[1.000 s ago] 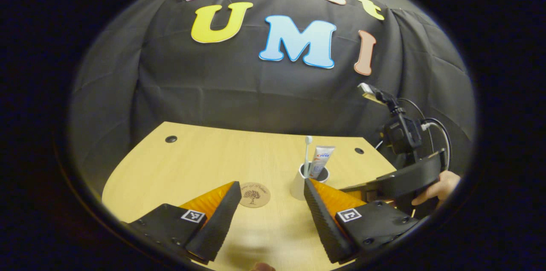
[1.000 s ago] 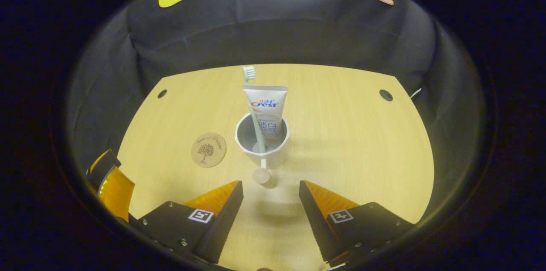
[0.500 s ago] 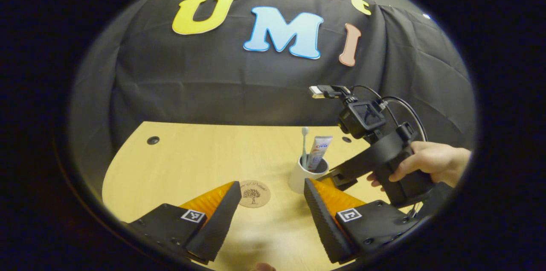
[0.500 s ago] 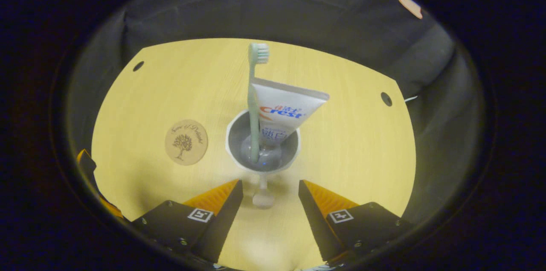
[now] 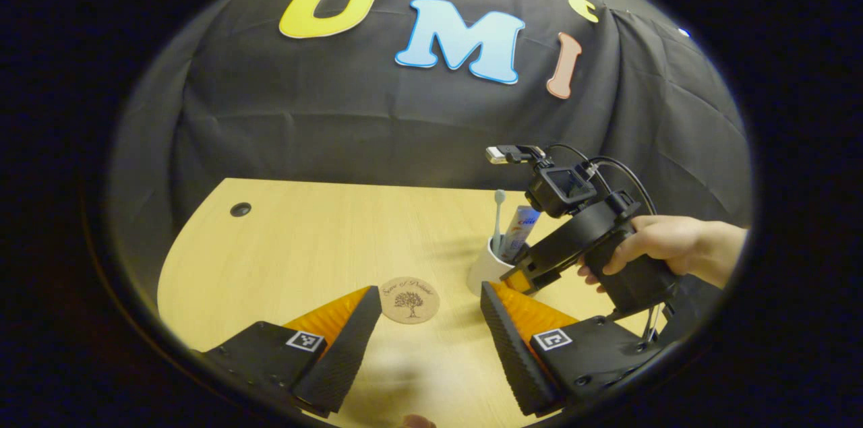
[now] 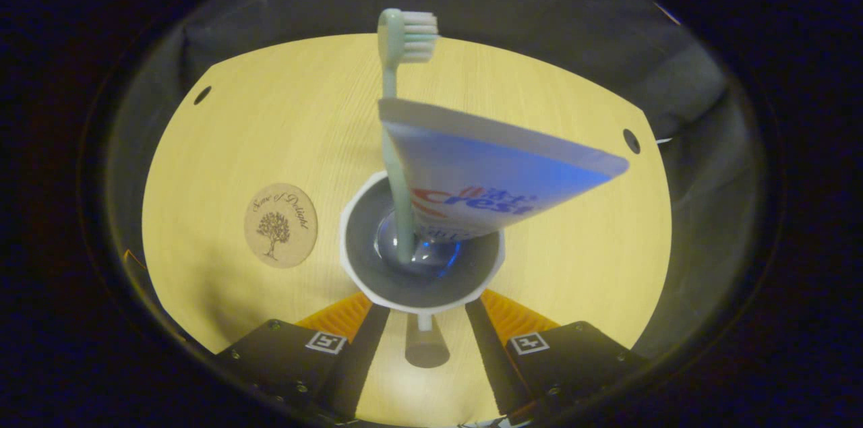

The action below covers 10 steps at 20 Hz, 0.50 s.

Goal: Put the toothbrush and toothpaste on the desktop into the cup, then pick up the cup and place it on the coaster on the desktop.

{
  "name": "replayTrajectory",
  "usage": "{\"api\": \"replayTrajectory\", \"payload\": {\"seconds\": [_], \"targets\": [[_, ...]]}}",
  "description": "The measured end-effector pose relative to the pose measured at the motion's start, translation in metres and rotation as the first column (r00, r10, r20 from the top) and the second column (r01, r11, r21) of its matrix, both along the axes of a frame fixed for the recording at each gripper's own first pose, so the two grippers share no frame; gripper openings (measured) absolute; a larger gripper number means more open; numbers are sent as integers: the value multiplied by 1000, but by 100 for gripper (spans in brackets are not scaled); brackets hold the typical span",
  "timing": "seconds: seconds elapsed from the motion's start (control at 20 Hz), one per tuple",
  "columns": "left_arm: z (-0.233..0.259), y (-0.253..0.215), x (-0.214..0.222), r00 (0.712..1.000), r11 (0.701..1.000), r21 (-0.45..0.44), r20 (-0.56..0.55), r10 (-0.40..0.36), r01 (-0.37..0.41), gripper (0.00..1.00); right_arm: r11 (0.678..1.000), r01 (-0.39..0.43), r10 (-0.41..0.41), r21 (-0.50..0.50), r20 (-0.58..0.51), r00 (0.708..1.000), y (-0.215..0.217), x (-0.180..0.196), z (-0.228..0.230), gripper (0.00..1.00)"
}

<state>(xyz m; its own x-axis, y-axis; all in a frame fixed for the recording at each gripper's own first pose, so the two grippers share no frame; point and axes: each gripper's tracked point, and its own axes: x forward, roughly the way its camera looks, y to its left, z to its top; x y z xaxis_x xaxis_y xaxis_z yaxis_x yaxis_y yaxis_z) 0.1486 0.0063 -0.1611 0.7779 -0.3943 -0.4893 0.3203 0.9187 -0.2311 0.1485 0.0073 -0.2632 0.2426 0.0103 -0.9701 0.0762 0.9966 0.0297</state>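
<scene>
- In the right gripper view the right gripper (image 6: 421,330) sits low at the near side of the cup (image 6: 421,283), its jaws partly spread with the cup's handle (image 6: 425,347) standing in the gap between them; I cannot tell whether either finger touches the handle yet, so nothing reads as pinched.
- My judgement is that the step in hand is taking hold of the cup by this handle; to do it well, the jaws should close squarely on the handle, centred, and the lift should be straight up so the tall load does not tip.
- The toothbrush (image 6: 398,138) and the toothpaste (image 6: 485,172) both stand inside the cup, leaning outward above the rim, so the carry should be slow and level.
- The coaster (image 6: 280,225) lies flat on the bench (image 6: 559,246), just to the cup's left in this view and apart from it; the cup should land centred on it.
- In the left gripper view the left gripper (image 5: 425,340) hovers over the near bench with jaws spread wide, holding nothing, the coaster just beyond its tips.
- Farther off in that view, a hand (image 5: 664,246) grips the right gripper's body beside the cup.
</scene>
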Motion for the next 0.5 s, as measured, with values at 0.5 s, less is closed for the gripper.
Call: {"api": "replayTrajectory", "payload": {"seconds": [0.5], "targets": [[-5, -1, 2, 1000, 1000, 9, -17, 22, -22, 99, 998, -7, 9, 64, -35, 999, 4, 6, -17, 48]]}}
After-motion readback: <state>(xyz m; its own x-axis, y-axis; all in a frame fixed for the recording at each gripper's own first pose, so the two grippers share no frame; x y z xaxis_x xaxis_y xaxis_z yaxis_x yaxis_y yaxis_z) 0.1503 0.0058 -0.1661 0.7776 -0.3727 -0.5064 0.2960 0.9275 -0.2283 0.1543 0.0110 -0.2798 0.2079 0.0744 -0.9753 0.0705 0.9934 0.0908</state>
